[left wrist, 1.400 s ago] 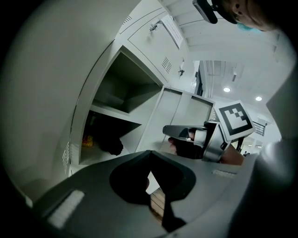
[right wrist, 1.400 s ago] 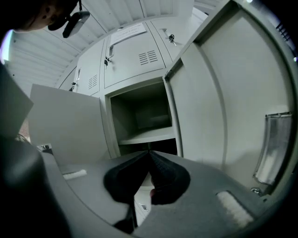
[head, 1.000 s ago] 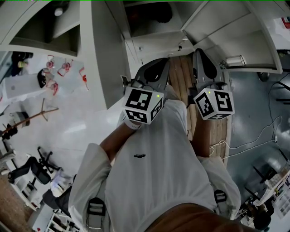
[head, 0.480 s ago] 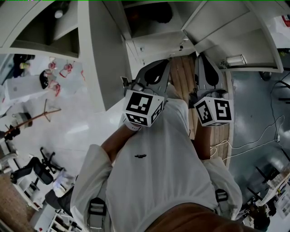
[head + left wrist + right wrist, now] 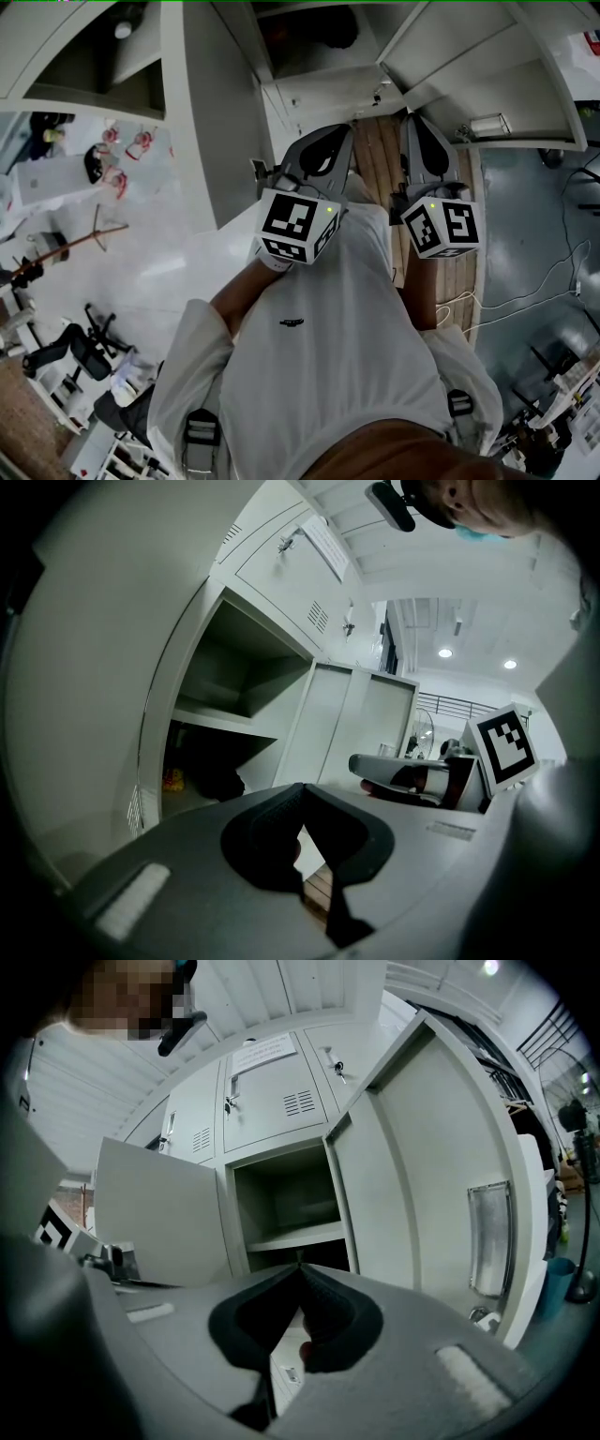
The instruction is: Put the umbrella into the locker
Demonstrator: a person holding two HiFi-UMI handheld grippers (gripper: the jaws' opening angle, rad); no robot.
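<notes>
Left claw (image 5: 345, 129) and right claw (image 5: 411, 111) are both clenched on nothing, tips towards the open locker (image 5: 319, 94), upper centre.

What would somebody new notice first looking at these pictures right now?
Two grey handheld grippers with black-and-white marker cubes, the left gripper and the right gripper, stand side by side above the person's white shirt. Both have their fingers together with nothing between them. They point at the open pale grey metal locker straight ahead, its doors swung wide. A dark object sits under its shelf, too dim to identify.
</notes>
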